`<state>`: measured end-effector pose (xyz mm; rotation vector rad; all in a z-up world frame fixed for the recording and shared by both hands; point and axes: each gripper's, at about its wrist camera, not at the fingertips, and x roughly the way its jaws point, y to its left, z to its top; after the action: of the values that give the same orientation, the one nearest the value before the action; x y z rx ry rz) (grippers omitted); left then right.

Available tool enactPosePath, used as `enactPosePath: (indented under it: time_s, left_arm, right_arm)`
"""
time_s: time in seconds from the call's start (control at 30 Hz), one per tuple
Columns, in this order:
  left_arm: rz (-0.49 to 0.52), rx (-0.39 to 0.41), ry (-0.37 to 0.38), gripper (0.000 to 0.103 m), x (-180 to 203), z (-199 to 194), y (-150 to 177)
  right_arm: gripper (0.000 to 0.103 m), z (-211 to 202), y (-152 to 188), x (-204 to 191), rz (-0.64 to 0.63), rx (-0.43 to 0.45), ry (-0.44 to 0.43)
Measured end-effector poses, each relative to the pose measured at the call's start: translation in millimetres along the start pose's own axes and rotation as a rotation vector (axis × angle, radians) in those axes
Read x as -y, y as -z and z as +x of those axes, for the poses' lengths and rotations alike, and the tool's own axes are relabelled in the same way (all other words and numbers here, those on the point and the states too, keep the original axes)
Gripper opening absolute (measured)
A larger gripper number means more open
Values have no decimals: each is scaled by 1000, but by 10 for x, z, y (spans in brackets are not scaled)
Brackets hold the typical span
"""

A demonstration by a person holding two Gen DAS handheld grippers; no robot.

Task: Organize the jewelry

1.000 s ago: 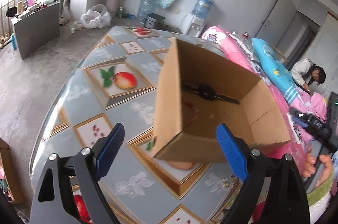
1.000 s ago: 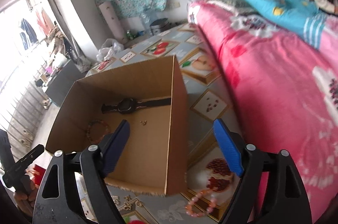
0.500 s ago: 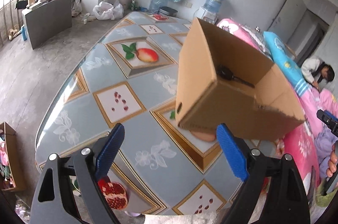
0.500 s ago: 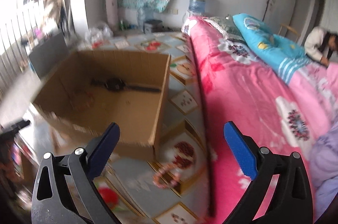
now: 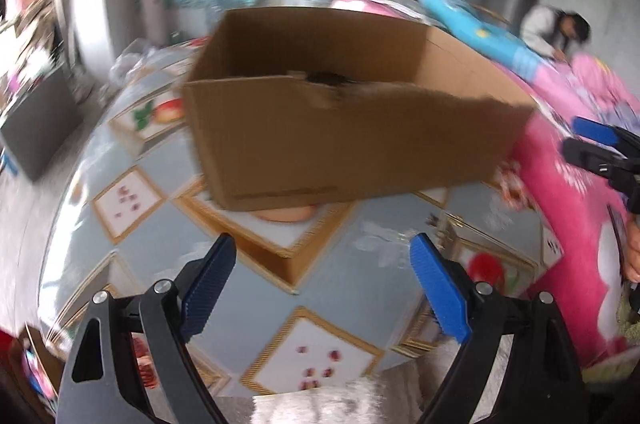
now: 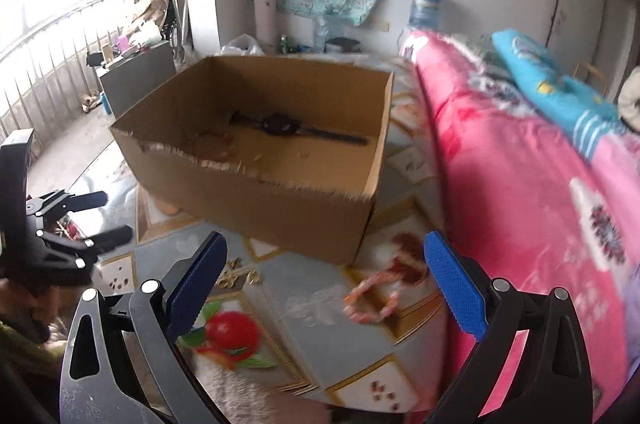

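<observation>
Brown cardboard box [image 6: 276, 160] holds a black wristwatch [image 6: 282, 124]; left gripper [image 5: 324, 288] and right gripper [image 6: 326, 274] hover level before it, jaws spread wide, near a pink bead bracelet [image 6: 372, 298]

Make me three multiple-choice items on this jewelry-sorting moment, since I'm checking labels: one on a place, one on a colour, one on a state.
1. Where does the black watch lie?
A. inside the cardboard box
B. on the pink blanket
C. between the right gripper's fingers

2. What colour is the bead bracelet on the table in front of the box?
A. green
B. pink-orange
C. black

3. How does the right gripper stand?
A. shut on the bracelet
B. shut on the box wall
C. open and empty

Answers: 1 A, the right wrist view shows the watch stretched across the box floor. 2 B, the beads look pink-orange against the grey tabletop. 3 C, its blue pads stand wide apart with nothing between them; the left gripper is open too.
</observation>
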<state>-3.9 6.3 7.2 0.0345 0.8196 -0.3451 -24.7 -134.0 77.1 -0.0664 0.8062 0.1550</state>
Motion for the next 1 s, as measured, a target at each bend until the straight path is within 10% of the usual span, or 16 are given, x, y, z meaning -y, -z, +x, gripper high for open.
enactPosePath:
  time_s: [0.5, 1.0]
  left_arm:
    - [205, -74, 137, 23, 631, 386, 13]
    - [261, -149, 96, 16, 727, 628, 34]
  right_arm:
    - [44, 541, 438, -193, 140, -188, -194]
    - [41, 610, 414, -153, 130, -176, -214]
